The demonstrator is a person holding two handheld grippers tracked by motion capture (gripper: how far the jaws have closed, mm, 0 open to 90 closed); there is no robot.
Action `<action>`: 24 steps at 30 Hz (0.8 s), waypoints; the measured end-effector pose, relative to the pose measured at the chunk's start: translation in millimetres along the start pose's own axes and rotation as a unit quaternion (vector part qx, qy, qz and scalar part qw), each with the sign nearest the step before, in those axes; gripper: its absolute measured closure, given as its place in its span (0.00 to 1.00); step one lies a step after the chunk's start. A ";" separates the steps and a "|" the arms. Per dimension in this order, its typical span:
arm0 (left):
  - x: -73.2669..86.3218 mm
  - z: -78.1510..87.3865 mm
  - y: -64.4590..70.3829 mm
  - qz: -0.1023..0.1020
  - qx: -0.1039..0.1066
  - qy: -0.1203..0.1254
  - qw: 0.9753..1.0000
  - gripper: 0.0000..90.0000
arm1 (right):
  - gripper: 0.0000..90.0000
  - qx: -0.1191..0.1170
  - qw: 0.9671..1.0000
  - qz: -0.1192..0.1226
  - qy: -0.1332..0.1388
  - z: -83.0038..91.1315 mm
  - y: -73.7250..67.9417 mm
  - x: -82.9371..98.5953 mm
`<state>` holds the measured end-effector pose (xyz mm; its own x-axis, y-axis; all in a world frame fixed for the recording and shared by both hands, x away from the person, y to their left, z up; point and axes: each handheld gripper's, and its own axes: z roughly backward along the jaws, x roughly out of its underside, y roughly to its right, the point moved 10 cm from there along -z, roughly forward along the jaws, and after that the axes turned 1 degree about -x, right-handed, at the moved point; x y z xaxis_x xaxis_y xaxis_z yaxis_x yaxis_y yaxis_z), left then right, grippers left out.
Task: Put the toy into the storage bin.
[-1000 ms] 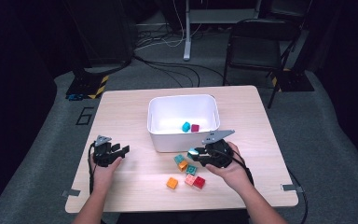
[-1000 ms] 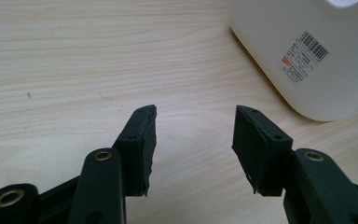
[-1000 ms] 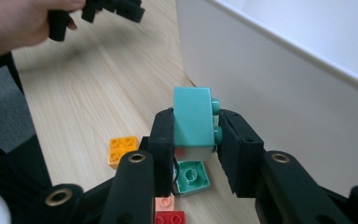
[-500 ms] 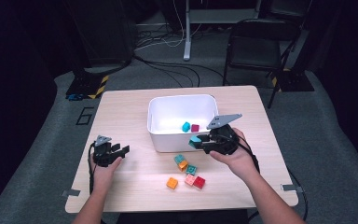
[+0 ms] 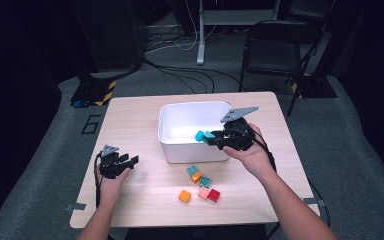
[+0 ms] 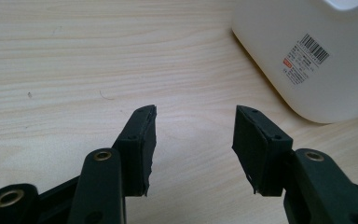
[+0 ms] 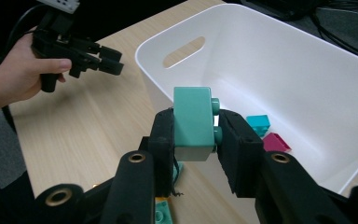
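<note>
Left of the white bin (image 5: 194,150), the left gripper (image 5: 128,161) rests low on the table (image 5: 145,115) with its jaws wide apart and nothing between them. Just in front of the bin, some small blocks (image 5: 200,182) lie loose on the table. Over the bin's front right edge, the right gripper (image 5: 211,138) is clamped tight on a teal block (image 7: 194,123), up in the air. Inside the bin, a blue block (image 7: 258,123) and a pink block (image 7: 275,142) lie on the bottom.
</note>
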<state>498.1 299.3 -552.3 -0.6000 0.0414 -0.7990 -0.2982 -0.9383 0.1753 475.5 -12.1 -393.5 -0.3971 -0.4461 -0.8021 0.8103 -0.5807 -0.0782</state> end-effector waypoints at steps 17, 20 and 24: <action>0.8 0.2 -0.8 0.002 0.002 -0.003 1.000 0.54 | 0.75 0.036 0.999 -0.026 -0.013 -34.2 43.5 -9.9; 0.4 0.3 -1.0 0.002 0.001 -0.002 1.000 0.54 | 0.75 0.039 0.999 -0.022 -0.017 -41.7 47.6 -16.0; 0.2 0.2 -1.5 0.004 0.000 0.000 1.000 0.54 | 0.75 0.037 0.999 -0.020 -0.017 -52.0 50.3 -23.6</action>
<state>498.3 300.8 -552.6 -0.6027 0.0347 -0.7972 -0.2944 -0.9383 0.1817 548.1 4.5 -409.3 -0.4442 -0.4430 -0.7787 0.7597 -0.6470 -0.0652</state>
